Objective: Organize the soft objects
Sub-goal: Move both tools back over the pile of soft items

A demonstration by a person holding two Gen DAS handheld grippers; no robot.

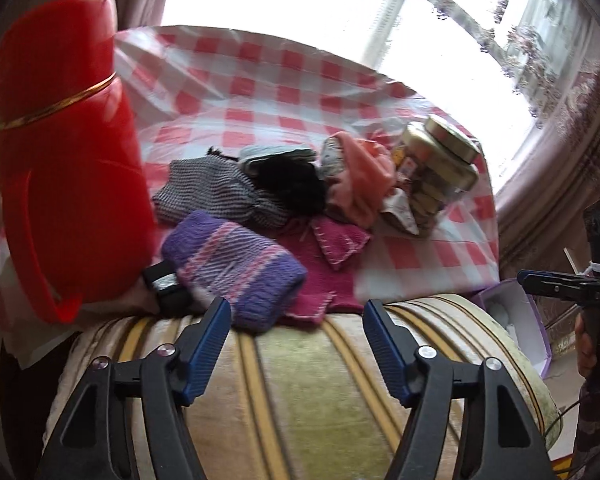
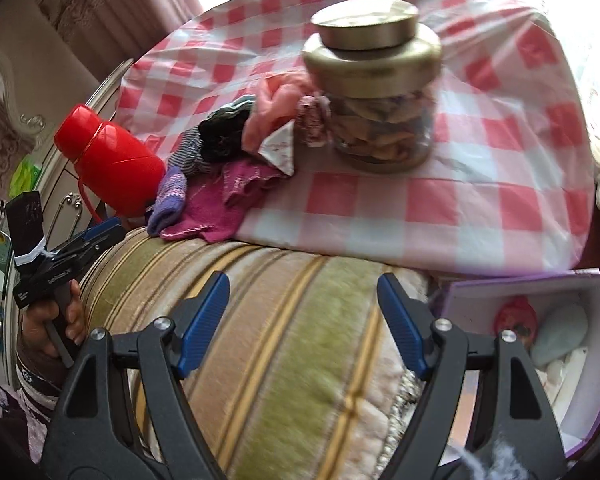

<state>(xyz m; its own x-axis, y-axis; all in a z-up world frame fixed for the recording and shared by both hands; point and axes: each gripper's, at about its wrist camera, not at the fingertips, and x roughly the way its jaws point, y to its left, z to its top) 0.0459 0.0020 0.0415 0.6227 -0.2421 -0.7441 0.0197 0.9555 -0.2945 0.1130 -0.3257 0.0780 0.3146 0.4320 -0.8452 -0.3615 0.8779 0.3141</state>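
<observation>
Currently: soft items heaped on the checked tabletop, both tools empty

Soft pile. A purple striped knit piece (image 1: 236, 268) lies at the near edge of the red-and-white checked tabletop (image 1: 268, 92), overlapping a magenta cloth (image 1: 332, 256); behind them sit a grey striped knit (image 1: 216, 192), a black item (image 1: 296, 186) and a pink cloth (image 1: 364, 176), the last touching a gold-lidded glass jar (image 2: 380, 92). A red flask (image 1: 64, 152) stands just left of the pile.

Tools. The left tool (image 1: 296, 344) is tilted downward over a striped cushion (image 1: 312, 392), jaws spread, nothing between them. The right tool (image 2: 302, 320) points down likewise, jaws wide and empty; a hand (image 2: 50, 324) grips the left tool's handle. An open purple box (image 2: 580, 344) lies to the right.

Writing. Lettering on the tool bodies is too blurred to read.
</observation>
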